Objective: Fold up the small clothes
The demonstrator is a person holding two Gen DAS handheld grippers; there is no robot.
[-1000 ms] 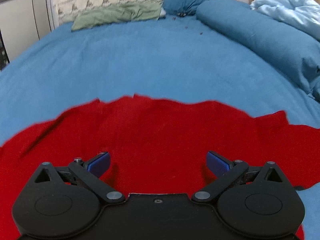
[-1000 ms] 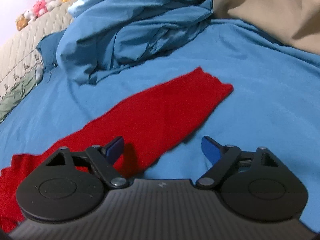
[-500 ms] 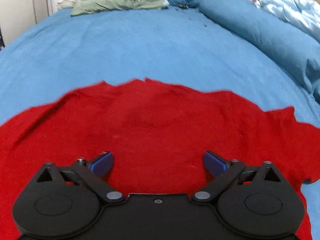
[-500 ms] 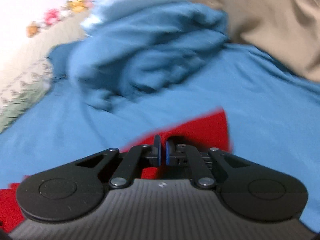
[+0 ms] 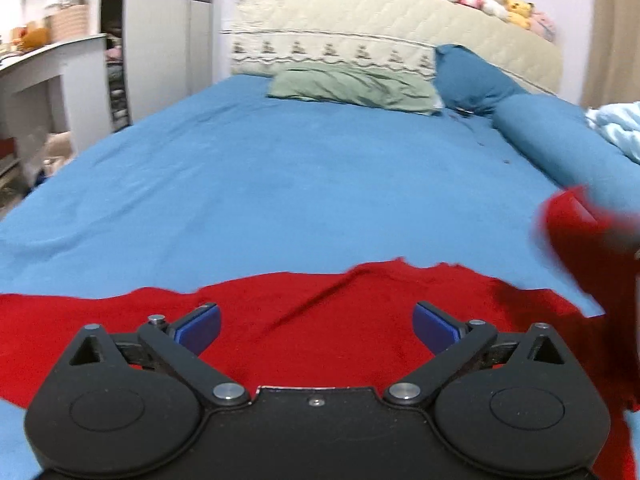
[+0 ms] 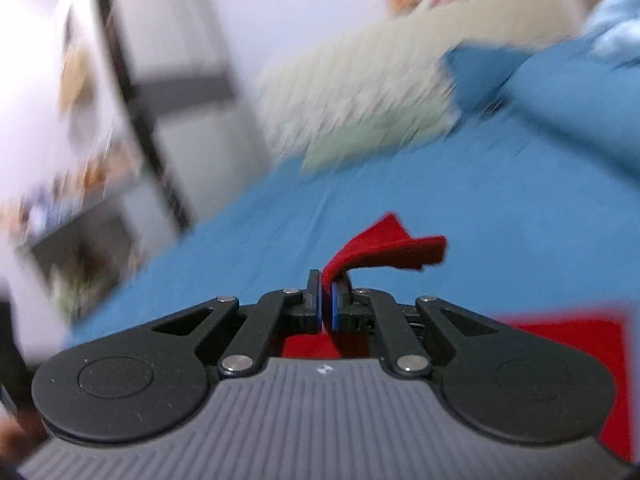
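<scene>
I count one red garment (image 5: 320,320) and two grippers. My left gripper (image 5: 316,326) stands spread above it. My right gripper (image 6: 326,300), spread a second ago, now pinches the lifted sleeve end (image 6: 384,246).

The right claw (image 6: 326,300) has clamped the red sleeve (image 6: 384,246) and lifted it.

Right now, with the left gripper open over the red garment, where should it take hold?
Probably the garment's far hem edge just ahead of the open left gripper. Come in low from the near side, sliding one finger under. That edge lies flat and free on the blue sheet; the right gripper already pinches the sleeve.
</scene>
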